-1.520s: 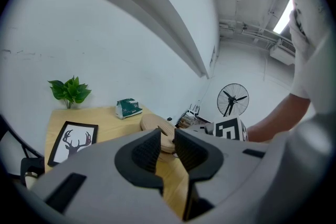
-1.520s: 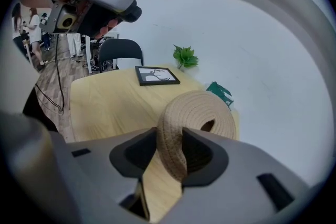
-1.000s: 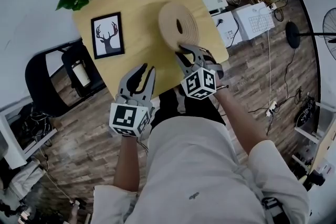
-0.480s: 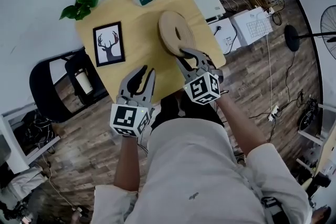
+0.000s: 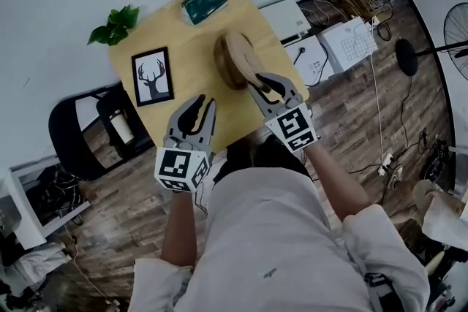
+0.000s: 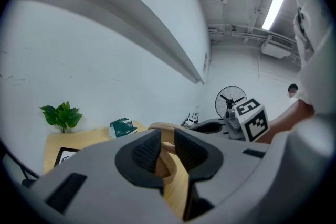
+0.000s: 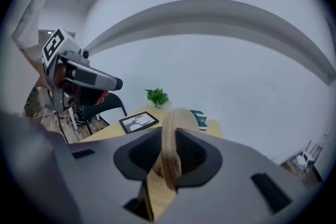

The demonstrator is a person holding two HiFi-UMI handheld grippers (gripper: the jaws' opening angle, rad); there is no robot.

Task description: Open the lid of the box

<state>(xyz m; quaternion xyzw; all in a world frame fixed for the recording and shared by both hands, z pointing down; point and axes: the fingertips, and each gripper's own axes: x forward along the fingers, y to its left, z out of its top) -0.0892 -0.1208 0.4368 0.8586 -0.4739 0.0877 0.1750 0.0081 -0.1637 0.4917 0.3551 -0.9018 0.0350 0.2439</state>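
A round, light wooden lid (image 5: 239, 57) stands tipped up almost on its edge on the wooden table (image 5: 179, 40). Its dark inner side faces left, and I cannot make out the box under it. My right gripper (image 5: 262, 81) is shut on the lid's near rim. In the right gripper view the rim (image 7: 171, 136) runs up between the pads of the right gripper (image 7: 171, 159). My left gripper (image 5: 197, 110) hovers open over the table's front edge, left of the lid, holding nothing. In the left gripper view the lid (image 6: 163, 161) shows through the left gripper (image 6: 167, 148).
On the table are a framed deer picture (image 5: 153, 77), a small green plant (image 5: 115, 23) and a green packet (image 5: 202, 2). A black chair (image 5: 84, 131) stands to the table's left. White boxes (image 5: 322, 47), cables and a fan (image 5: 457, 25) lie on the floor to the right.
The lid has swung from lying nearly flat to standing nearly on edge, with the right gripper holding its rim. The left gripper has stayed put.
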